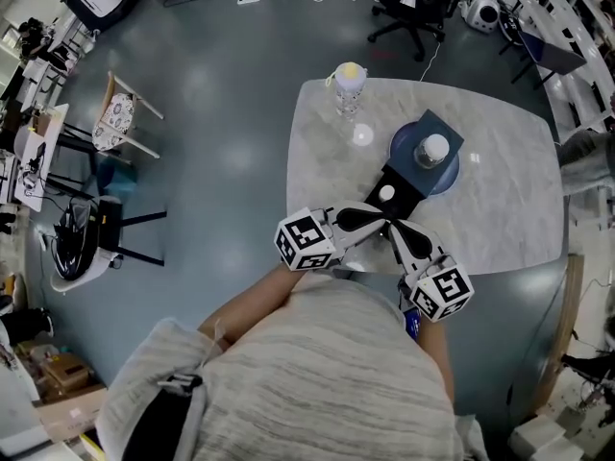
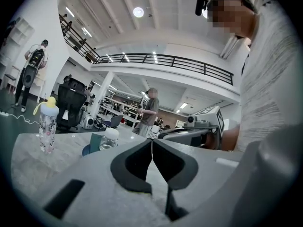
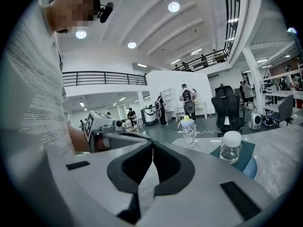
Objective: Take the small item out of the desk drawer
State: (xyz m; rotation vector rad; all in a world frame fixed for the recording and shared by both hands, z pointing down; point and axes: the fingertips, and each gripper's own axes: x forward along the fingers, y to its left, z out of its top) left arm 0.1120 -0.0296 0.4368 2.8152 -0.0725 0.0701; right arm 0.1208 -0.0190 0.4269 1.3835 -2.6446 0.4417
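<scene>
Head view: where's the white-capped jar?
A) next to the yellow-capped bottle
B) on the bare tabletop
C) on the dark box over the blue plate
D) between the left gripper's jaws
C: the jar stands on top of the dark box, which lies on the blue plate, well apart from the bottle and both grippers.

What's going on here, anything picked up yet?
A person stands at the table with tongs in each hand. Both the left tongs and right tongs are shut and empty, tips together near the table's front edge. A small white item lies untouched in what looks like an open black drawer.
</scene>
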